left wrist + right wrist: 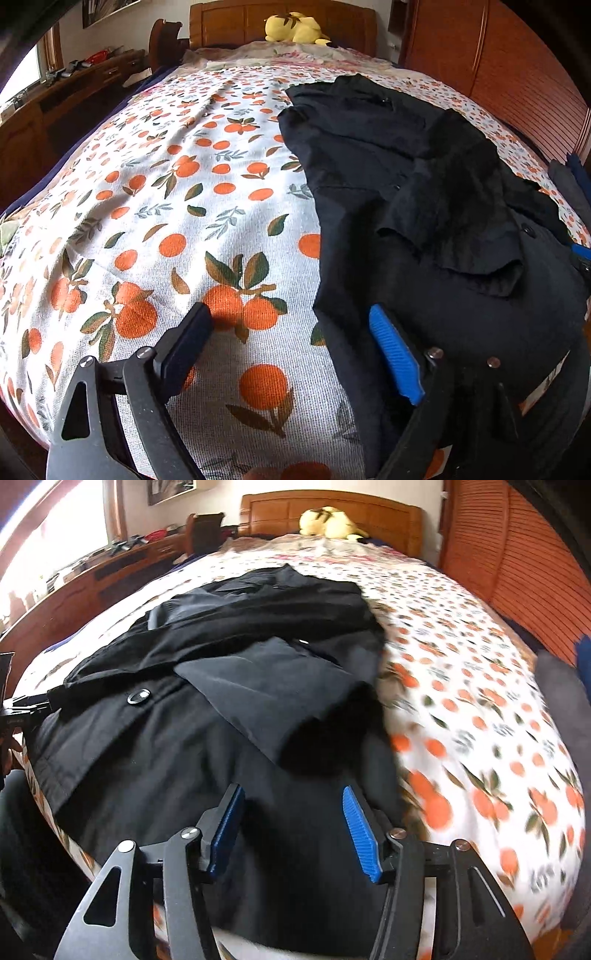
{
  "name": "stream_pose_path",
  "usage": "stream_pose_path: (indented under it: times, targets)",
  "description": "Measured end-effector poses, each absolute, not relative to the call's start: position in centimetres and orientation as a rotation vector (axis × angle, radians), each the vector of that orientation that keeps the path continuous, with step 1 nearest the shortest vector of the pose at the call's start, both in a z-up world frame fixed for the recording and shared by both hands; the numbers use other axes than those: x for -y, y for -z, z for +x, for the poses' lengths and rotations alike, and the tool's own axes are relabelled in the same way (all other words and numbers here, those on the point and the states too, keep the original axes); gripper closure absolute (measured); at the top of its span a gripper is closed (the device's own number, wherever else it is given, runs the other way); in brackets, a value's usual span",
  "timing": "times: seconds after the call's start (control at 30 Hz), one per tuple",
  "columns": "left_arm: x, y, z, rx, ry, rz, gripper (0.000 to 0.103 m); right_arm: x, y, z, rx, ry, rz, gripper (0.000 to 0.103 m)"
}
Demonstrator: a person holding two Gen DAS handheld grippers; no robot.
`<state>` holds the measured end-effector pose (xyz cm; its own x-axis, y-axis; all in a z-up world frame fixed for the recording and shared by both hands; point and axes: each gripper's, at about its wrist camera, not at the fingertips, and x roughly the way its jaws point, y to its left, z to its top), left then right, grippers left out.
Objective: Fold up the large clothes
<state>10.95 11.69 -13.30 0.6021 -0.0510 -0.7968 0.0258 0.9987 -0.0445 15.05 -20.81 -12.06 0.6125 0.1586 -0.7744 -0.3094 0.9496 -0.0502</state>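
Observation:
A large black garment [424, 206] with buttons lies crumpled lengthwise on the bed, on the orange-print sheet [184, 206]. My left gripper [291, 317] is open over the garment's near left edge; its left finger is over the sheet, its right blue pad [395, 354] rests on the black cloth. In the right wrist view the garment [207, 709] fills the middle. My right gripper [293, 801] is open just above the garment's near end, holding nothing. The left gripper's body shows at that view's left edge [14, 705].
A yellow plush toy [295, 27] lies by the wooden headboard [332, 511]. A wooden desk [110, 572] with clutter stands left of the bed. A slatted wooden wardrobe [517, 565] stands on the right. Dark clothes [565, 701] lie at the bed's right edge.

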Motion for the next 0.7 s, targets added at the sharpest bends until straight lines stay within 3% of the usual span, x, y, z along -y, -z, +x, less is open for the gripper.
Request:
stream_pose_path:
  times: [0.7]
  targets:
    - [-11.6, 12.6, 8.9, -0.893, 0.069, -0.028, 0.015, 24.1, 13.2, 14.2, -0.892, -0.208, -0.086, 0.039]
